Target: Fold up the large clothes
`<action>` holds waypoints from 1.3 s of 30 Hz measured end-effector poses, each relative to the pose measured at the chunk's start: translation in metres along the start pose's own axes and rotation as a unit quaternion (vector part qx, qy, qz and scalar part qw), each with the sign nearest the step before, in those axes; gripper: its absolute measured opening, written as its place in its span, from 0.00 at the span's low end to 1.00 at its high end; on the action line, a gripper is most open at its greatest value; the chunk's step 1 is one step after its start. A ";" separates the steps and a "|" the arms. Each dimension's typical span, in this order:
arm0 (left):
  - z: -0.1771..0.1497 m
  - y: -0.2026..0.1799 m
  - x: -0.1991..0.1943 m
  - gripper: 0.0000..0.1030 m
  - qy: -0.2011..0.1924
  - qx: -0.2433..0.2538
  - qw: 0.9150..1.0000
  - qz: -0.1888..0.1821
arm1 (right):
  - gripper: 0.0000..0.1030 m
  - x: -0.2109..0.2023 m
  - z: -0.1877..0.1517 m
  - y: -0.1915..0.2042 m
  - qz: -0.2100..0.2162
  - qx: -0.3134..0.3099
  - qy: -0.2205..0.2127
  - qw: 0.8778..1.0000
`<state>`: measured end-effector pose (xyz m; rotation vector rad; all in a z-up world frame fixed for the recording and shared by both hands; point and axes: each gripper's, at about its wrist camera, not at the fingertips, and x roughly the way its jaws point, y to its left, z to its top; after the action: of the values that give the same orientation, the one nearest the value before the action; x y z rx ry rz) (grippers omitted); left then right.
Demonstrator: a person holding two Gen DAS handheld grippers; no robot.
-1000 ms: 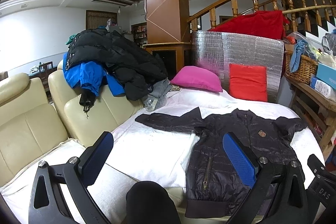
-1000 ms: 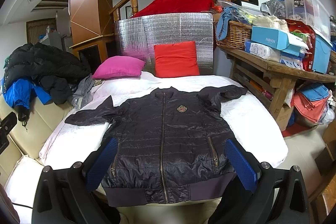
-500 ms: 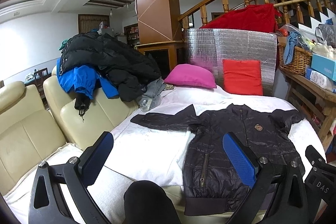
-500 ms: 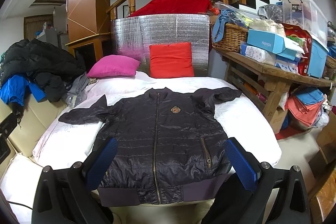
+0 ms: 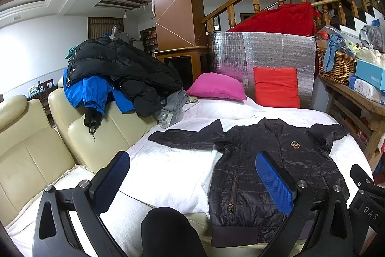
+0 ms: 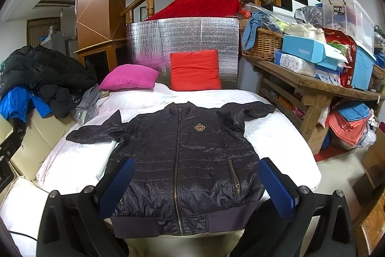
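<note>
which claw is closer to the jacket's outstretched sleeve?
Left. The left claw is over the white cover just below the outstretched sleeve. The right claw is centred over the jacket hem, further from that sleeve.

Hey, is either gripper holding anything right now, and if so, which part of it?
Nothing is held. The left gripper and the right gripper are both open above the black jacket, which lies flat on the white bed cover.
</note>
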<state>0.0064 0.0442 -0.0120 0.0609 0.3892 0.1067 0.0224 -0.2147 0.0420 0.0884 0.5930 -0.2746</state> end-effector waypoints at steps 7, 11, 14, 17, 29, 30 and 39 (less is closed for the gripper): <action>-0.002 -0.005 0.008 1.00 0.011 0.004 1.000 -0.015 | 1.00 0.003 0.000 -0.001 -0.002 0.000 0.003 1.000; -0.008 -0.009 0.014 1.00 0.034 -0.006 0.997 -0.070 | 1.00 0.009 -0.001 -0.004 -0.002 0.001 0.009 1.000; -0.020 -0.020 0.011 1.00 0.049 0.009 0.993 -0.109 | 1.00 0.013 -0.002 -0.010 -0.014 0.001 0.007 1.000; -0.024 -0.021 0.004 1.00 0.032 0.008 0.993 -0.114 | 1.00 0.017 -0.002 -0.021 -0.019 0.016 0.007 1.000; -0.021 -0.031 0.066 1.00 0.055 -0.008 0.995 -0.079 | 1.00 0.048 0.018 -0.070 -0.075 0.028 -0.016 0.997; -0.018 -0.035 0.079 1.00 0.056 0.002 0.996 -0.066 | 1.00 0.058 0.023 -0.078 -0.080 0.025 -0.015 0.996; -0.001 -0.093 0.240 1.00 0.116 0.057 0.991 -0.030 | 1.00 0.194 0.053 -0.120 -0.115 0.018 0.054 0.992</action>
<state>0.2353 -0.0207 -0.1101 0.1512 0.6283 0.0322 0.1717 -0.3826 -0.0241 0.0701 0.7072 -0.5067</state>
